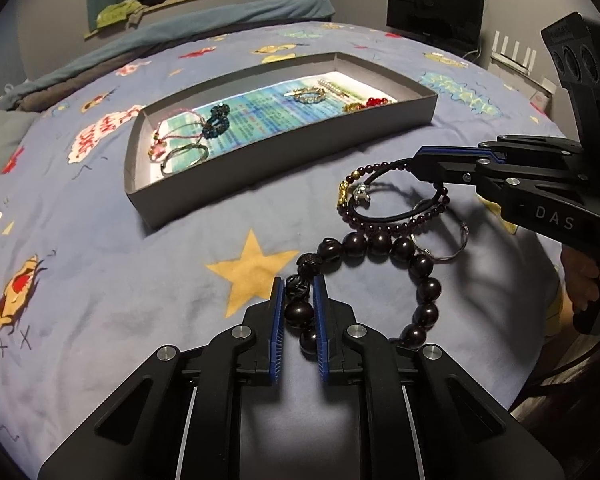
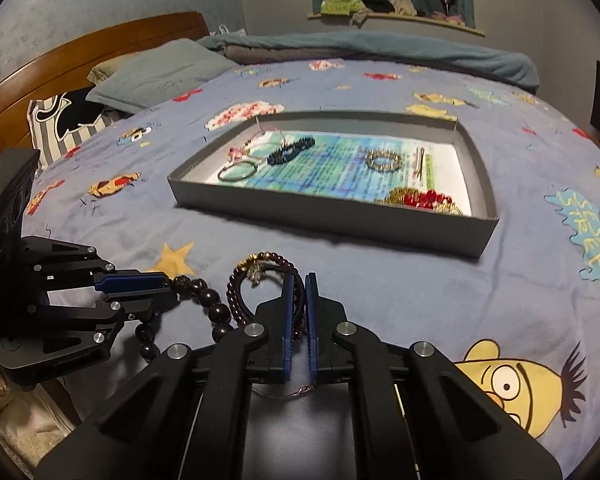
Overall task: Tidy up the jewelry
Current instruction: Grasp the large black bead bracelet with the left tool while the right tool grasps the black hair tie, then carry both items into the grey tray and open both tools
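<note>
On the near part of the bedspread (image 1: 140,264), a soft blue cotton printed with yellow stars and cartoon figures, lies a small tangle of jewelry; the biggest piece is a bracelet of large, glossy, near-black round beads (image 1: 404,248), smooth as polished wood, with one carved bead among them; the left gripper (image 1: 298,292) has its ribbed blue pads pressed together on this strand at the carved end. Just beyond it sits a thinner bracelet of small garnet-coloured beads (image 1: 432,210) with gold spacers and a silver charm, looped together with a plain black elastic cord (image 1: 384,214); the right gripper (image 2: 299,284) is clamped on these thin strands, its jaws almost touching; a fine wire bangle (image 1: 454,250) lies against the heap on its right side.

Farther across the bed stands a shallow grey cardboard tray (image 1: 260,156), matte, straight-walled, lined with a printed blue-green sheet; at its left end are a pink cord bracelet (image 1: 168,132), a thin greenish bangle (image 1: 188,156) and a dark blue beaded bracelet (image 1: 218,120); toward the right lie a gold-toned chain bracelet (image 2: 383,160), a slim pearl-like bar (image 2: 420,162), and, in the near right corner, red faceted beads (image 2: 424,199) with gold pieces beside them.
</note>
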`<state>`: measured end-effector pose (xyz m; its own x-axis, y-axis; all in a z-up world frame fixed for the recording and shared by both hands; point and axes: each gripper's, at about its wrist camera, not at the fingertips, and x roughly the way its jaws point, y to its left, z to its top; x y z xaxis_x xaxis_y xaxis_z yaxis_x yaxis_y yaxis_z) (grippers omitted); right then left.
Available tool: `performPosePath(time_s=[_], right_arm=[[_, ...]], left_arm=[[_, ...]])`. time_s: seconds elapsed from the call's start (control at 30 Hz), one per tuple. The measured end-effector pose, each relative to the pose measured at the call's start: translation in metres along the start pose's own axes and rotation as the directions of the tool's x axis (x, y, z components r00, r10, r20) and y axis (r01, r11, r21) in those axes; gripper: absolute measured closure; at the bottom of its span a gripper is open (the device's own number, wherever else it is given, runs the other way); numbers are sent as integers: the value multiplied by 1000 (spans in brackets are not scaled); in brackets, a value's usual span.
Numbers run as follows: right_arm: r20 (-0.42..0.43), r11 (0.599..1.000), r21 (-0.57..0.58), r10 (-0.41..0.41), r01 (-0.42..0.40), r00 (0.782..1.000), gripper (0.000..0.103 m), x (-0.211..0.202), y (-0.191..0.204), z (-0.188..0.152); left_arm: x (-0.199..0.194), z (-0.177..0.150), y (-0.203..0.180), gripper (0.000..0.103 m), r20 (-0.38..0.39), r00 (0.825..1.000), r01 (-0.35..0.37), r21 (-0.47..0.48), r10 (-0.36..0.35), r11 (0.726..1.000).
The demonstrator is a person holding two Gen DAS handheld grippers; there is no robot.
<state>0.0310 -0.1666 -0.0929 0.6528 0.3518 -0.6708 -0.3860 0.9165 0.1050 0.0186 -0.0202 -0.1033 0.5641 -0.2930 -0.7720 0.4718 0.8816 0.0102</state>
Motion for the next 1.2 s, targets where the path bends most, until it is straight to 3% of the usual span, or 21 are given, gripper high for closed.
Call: performPosePath(time_s=[0.17, 0.43, 0.77, 1.03, 1.2], right_arm=[[-50, 999, -28, -17, 16, 999, 97, 11, 2, -4], [-42, 998, -45, -34, 32, 999, 98, 12, 4, -4], [74, 998, -67, -4, 9, 997, 100, -17, 11, 7], [172, 992, -102, -58, 76, 983, 100, -38, 12, 56], [226, 992, -62, -89, 106, 970, 100, -39, -2, 94]], left_arm=[[1, 1, -2, 88, -11, 1000, -11, 14, 11, 1000], [2, 0, -3, 88, -17, 1000, -6, 15, 6, 1000], [-18, 8, 5, 88, 50, 998, 26, -15, -26, 1000], [-50, 38, 19, 88, 142, 990, -17, -8, 18, 1000], [-67, 67, 35, 88, 210, 976, -62, -19, 64, 998]])
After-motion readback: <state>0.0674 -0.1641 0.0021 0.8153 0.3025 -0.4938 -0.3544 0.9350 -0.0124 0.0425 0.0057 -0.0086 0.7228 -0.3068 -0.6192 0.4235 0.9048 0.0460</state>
